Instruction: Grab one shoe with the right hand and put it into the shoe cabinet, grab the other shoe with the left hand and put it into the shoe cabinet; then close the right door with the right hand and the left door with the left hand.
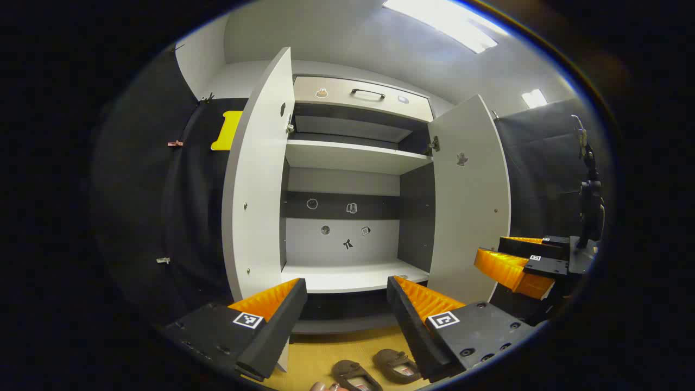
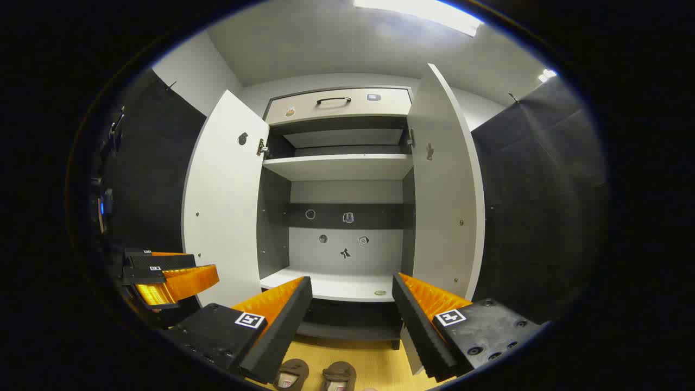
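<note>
The white shoe cabinet [image 1: 353, 217] [image 2: 342, 217] stands ahead with its left door [image 1: 258, 179] [image 2: 222, 201] and right door [image 1: 469, 190] [image 2: 445, 179] both swung wide. Its lower shelf [image 1: 353, 276] [image 2: 336, 285] is bare. Two brown shoes [image 1: 374, 369] [image 2: 315, 376] lie side by side on the yellow floor in front of the cabinet, below both grippers. My left gripper [image 1: 345, 309] is open with nothing between its fingers; it also appears at the left of the right gripper view [image 2: 168, 277]. My right gripper [image 2: 350, 312] is open and holds nothing, and it is seen at the right of the left gripper view [image 1: 521, 260].
A drawer with a dark handle [image 1: 368, 94] [image 2: 333, 100] tops the cabinet, above an upper shelf [image 1: 353, 155] [image 2: 339, 163]. Black cloth walls flank both sides. A dark stand [image 1: 589, 201] rises at the far right of the left gripper view.
</note>
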